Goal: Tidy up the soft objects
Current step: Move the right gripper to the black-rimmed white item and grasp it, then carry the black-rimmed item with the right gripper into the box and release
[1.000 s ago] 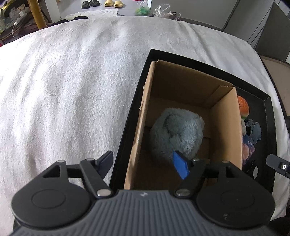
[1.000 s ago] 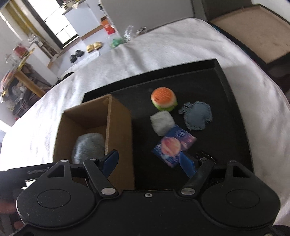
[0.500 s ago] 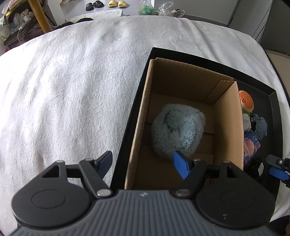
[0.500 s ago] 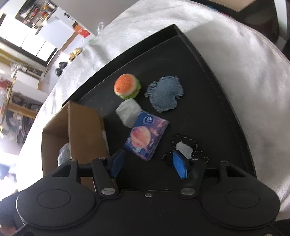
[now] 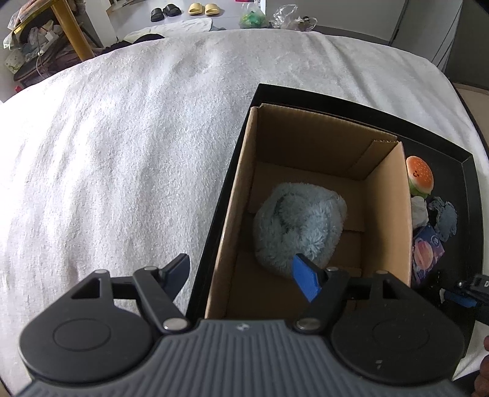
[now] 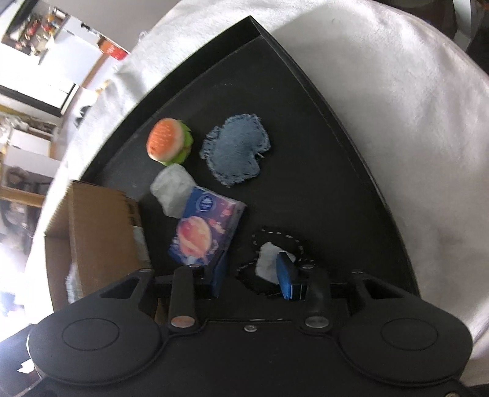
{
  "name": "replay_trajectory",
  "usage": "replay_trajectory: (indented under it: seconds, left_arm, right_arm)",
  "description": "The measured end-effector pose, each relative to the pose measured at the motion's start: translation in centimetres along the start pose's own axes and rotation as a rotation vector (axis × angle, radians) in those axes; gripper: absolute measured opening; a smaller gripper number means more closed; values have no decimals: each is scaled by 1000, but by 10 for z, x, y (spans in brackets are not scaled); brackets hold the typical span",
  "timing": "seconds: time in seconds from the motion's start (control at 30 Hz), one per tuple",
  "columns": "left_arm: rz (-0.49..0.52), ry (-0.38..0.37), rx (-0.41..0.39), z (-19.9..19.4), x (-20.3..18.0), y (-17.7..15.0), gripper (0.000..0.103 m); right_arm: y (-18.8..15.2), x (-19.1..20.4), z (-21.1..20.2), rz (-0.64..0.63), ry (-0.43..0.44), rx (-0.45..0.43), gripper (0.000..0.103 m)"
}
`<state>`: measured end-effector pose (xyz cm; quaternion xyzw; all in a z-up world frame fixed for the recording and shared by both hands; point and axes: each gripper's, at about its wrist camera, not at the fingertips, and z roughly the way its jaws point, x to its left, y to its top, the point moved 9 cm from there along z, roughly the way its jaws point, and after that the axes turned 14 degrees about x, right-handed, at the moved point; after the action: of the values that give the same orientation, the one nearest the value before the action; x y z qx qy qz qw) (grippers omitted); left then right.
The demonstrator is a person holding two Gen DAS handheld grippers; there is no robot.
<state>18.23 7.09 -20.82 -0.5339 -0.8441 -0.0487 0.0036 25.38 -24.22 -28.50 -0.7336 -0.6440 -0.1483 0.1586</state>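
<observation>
A fluffy light-blue plush [image 5: 298, 224] lies inside the open cardboard box [image 5: 386, 195], which stands at the left of a black tray [image 6: 305, 100]. My left gripper [image 5: 241, 276] is open and empty, held above the box's near end. On the tray lie a burger toy [image 6: 168, 142], a blue denim patch [image 6: 238, 152], a white soft lump [image 6: 172, 189], a blue tissue pack [image 6: 204, 226] and a black patch with white stuffing [image 6: 272, 259]. My right gripper [image 6: 253, 278] is open, low over the black patch, one finger on each side of it.
The tray rests on a white towel-covered surface [image 5: 122, 152]. Shoes, bags and furniture stand on the floor beyond the far edge [image 5: 198, 7]. The right gripper's tip also shows in the left wrist view [image 5: 467, 290].
My right gripper has moved down and forward toward the black patch, and its jaws have narrowed around it. The left gripper has barely moved and stays open over the box.
</observation>
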Motion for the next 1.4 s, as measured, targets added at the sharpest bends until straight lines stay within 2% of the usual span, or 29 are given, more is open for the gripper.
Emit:
replay_trajectory:
  seconds: [0.07, 0.2, 0.47, 0.6, 0.7, 0.8, 1.0, 1.4]
  left_arm:
    - [0, 1, 1, 1, -1, 1, 73]
    - [5, 5, 4, 2, -1, 3, 73]
    - [-10, -22, 13, 7, 4, 3, 73]
    - [-14, -35, 22, 10, 6, 2, 73]
    - [-18, -37, 30, 12, 9, 0, 73]
    - [-23, -41, 28, 11, 12, -2, 73]
    - [-24, -54, 8, 3, 14, -5, 73]
    - [0, -71, -36, -9, 11, -10, 73]
  right_arm:
    - [1, -3, 4, -4, -45, 3, 41]
    - [1, -5, 11, -1, -52, 14, 44]
    - [-2, 8, 20, -117, -177, 12, 45]
    - [-5, 11, 21, -152, -226, -2, 37]
    - [-4, 10, 19, -135, -212, -10, 30]
    - [-4, 10, 15, -129, -204, -17, 27]
    - [-5, 15, -3, -136, -193, -62, 27]
    - [-11, 39, -39, -183, -107, -161, 27]
